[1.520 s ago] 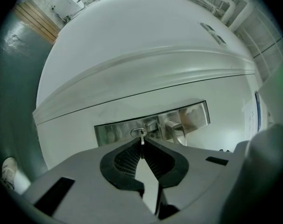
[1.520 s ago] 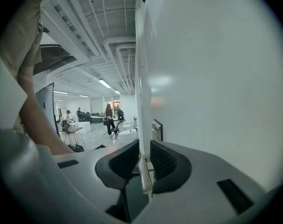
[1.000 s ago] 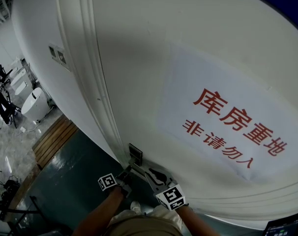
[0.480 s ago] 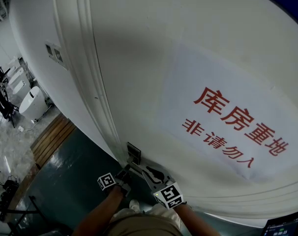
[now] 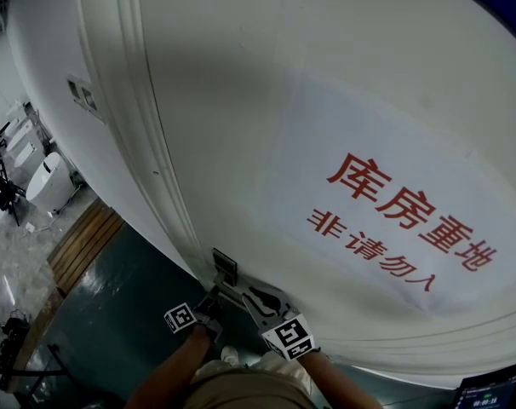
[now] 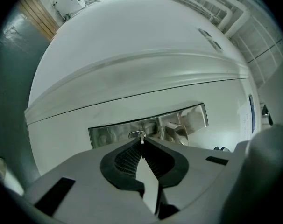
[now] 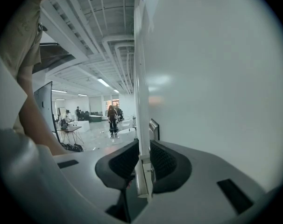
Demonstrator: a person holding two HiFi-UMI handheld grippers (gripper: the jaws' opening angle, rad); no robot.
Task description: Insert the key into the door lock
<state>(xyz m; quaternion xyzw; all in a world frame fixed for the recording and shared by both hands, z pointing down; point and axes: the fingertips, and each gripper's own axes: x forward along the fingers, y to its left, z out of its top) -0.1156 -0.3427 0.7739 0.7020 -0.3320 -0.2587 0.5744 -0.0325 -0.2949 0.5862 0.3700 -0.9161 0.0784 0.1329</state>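
The white door (image 5: 241, 100) carries a steel lock plate (image 6: 109, 135) with a lever handle (image 6: 175, 126). My left gripper (image 6: 141, 142) is shut on a small metal key (image 6: 141, 136), whose tip sits at the keyhole in the plate. In the head view the left gripper (image 5: 212, 301) is just below the lock plate (image 5: 224, 267). My right gripper (image 7: 144, 149) has its black pads (image 7: 125, 160) on either side of the door's white edge (image 7: 141, 125), closed on it. From the head view the right gripper (image 5: 253, 299) sits beside the left one, near the handle.
A white sign with red characters (image 5: 394, 220) is stuck on the door. Wall switches (image 5: 83, 96) sit left of the door frame. Dark floor (image 5: 113, 313) and wooden decking (image 5: 83, 241) lie below. Beyond the door edge, people (image 7: 112, 118) stand among desks in an open hall.
The head view has drifted slightly, so the door and lock sit a little further left and lower. Both grippers stay at the lock, barely moved.
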